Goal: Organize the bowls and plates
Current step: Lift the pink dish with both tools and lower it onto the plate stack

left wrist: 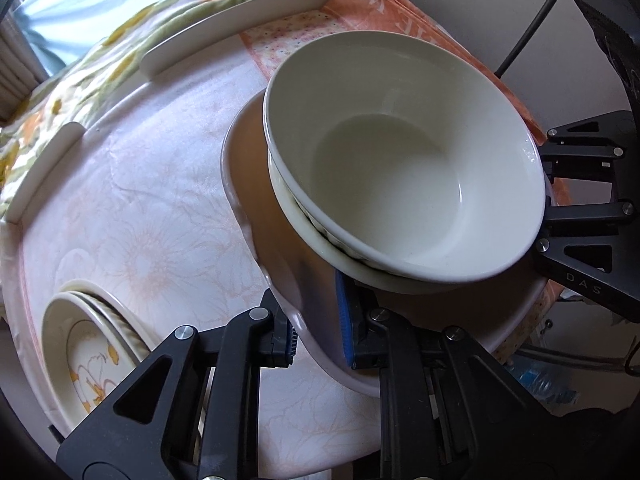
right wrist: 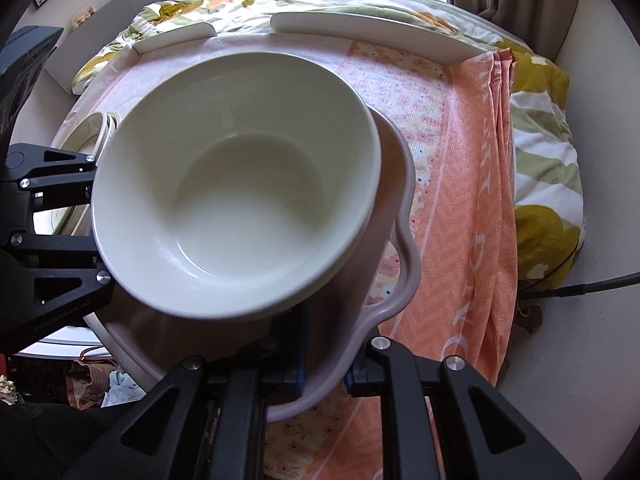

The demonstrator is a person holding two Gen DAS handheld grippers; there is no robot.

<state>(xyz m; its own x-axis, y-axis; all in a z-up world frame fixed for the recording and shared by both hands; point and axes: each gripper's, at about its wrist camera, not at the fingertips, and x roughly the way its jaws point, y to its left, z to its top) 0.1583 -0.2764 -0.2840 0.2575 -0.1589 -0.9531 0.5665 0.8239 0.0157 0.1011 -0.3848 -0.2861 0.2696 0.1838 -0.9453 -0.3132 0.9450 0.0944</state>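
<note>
The wavy-rimmed serving dish is being pinched on two sides at once; the left gripper is being held clamped on its near rim, blue pads either side of the thin wall, and the right gripper is being held clamped the same way on the opposite rim. Inside the dish a white bowl is being carried, nested in a second, patterned bowl of which only a sliver of rim is being shown; the stack is sitting off-centre and looks tilted toward one side. All of it is being kept over the cloth-covered tray table, with the stacked plates lying well apart at the table's corner.

The danger is being judged as this: a smooth glazed rim is being trusted to two narrow grips, so any uneven lift between the hands is likely to be tipping the dish; the nested bowls would then be sliding across it, or over its low scalloped edge. A rim slipping from the pads is being counted as the other risk, the load being heavy for such a shallow bite; a set-down crowding the plates would be risking a knock.
</note>
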